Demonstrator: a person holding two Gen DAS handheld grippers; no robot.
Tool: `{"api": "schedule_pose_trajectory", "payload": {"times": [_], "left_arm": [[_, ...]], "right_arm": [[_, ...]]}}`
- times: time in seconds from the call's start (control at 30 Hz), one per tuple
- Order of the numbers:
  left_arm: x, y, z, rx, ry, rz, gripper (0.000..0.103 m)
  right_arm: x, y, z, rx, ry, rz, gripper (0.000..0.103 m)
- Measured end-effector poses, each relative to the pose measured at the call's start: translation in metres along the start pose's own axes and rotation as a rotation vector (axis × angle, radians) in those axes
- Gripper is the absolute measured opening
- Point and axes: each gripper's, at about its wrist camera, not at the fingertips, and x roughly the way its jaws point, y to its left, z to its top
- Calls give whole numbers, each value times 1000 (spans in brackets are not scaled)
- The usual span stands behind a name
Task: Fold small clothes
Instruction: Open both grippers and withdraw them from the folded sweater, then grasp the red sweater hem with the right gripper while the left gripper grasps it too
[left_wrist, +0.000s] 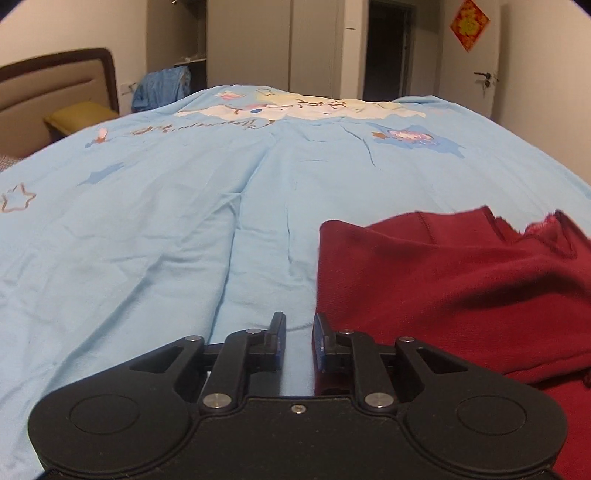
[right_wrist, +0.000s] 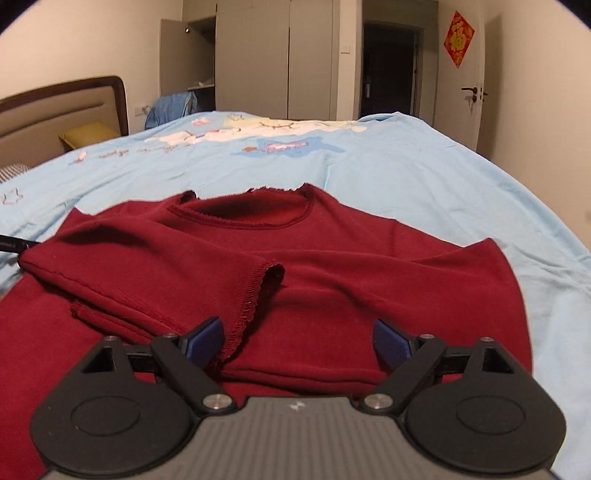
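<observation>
The dark red knit top (right_wrist: 332, 266) lies on the light blue bed cover (right_wrist: 424, 177), one sleeve folded across its chest. The right tool (right_wrist: 299, 338) hovers spread wide above it, gripping nothing, likely ready for the next fold; the left tool (left_wrist: 299, 341), slightly parted and empty, waits beside its edge.

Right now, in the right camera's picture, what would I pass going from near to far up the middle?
Tongs → sleeve cuff → collar → blue bedspread → wardrobe.
</observation>
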Motion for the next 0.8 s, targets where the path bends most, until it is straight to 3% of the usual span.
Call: {"api": "schedule_pose_trajectory", "payload": {"times": [0.07, 0.13, 0.23, 0.33, 0.43, 0.6, 0.8], "left_arm": [[-13, 3, 1, -51, -2, 11, 30], [-29, 6, 0, -79, -12, 23, 49], [-63, 2, -9, -71, -61, 36, 74], [-104, -10, -23, -29, -116, 23, 88], [-140, -27, -43, 13, -155, -7, 97], [-187, -59, -87, 103, -173, -87, 101], [-214, -90, -140, 261, -147, -150, 102]], "right_arm": [[-15, -6, -2, 9, -12, 10, 97], [-31, -12, -6, 13, -23, 25, 101], [-56, -16, -15, 6, -30, 49, 103], [-80, -13, -28, -19, -31, 52, 103], [-101, -8, -45, -40, -17, 47, 103], [-138, -1, -83, -87, 16, 41, 103], [-175, 10, -126, -244, 32, -14, 103]]}}
